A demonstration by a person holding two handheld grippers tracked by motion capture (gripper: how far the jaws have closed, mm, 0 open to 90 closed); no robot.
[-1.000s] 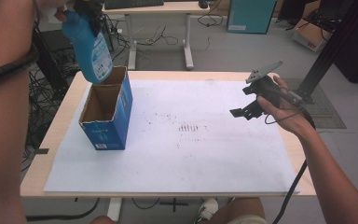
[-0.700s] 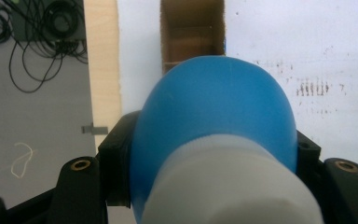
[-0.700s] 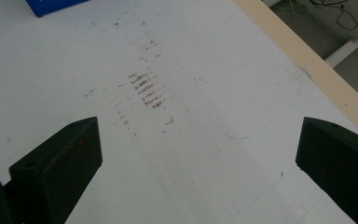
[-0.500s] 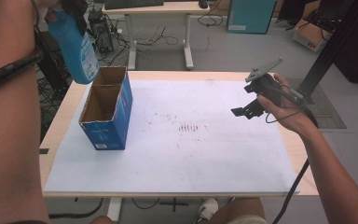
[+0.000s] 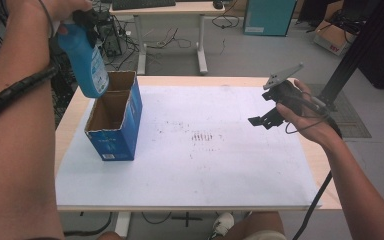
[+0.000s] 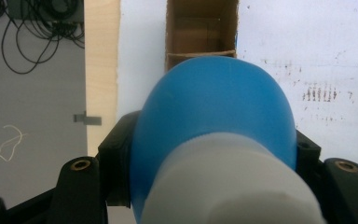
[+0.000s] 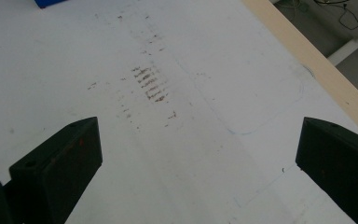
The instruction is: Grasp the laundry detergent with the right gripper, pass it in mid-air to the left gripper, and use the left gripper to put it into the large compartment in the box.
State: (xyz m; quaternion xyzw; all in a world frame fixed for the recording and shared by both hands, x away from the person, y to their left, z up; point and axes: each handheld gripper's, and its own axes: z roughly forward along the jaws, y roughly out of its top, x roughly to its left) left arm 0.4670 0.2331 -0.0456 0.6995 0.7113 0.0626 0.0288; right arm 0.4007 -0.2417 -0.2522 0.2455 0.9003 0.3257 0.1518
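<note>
A blue bottle (image 5: 86, 60) with a white cap hangs neck-up over the far left corner of an open blue cardboard box (image 5: 114, 131). My left gripper (image 5: 82, 19) is shut on the bottle near its neck. In the left gripper view the bottle (image 6: 212, 107) sits between the black jaws, and the box's open, empty inside (image 6: 200, 32) lies beyond it. My right gripper (image 5: 261, 121) hovers over the right side of the table, open, with nothing between its jaws (image 7: 198, 130).
A white sheet (image 5: 220, 170) with brown smudges (image 5: 202, 136) covers the wooden table (image 5: 75, 107). Behind the table stand a desk (image 5: 170, 10) with floor cables under it, a teal cabinet (image 5: 270, 17) and a black post (image 5: 360, 45) at the right.
The left hand with the bottle swung a little left, then sank toward the box's far end. The right hand has stayed where it was.
</note>
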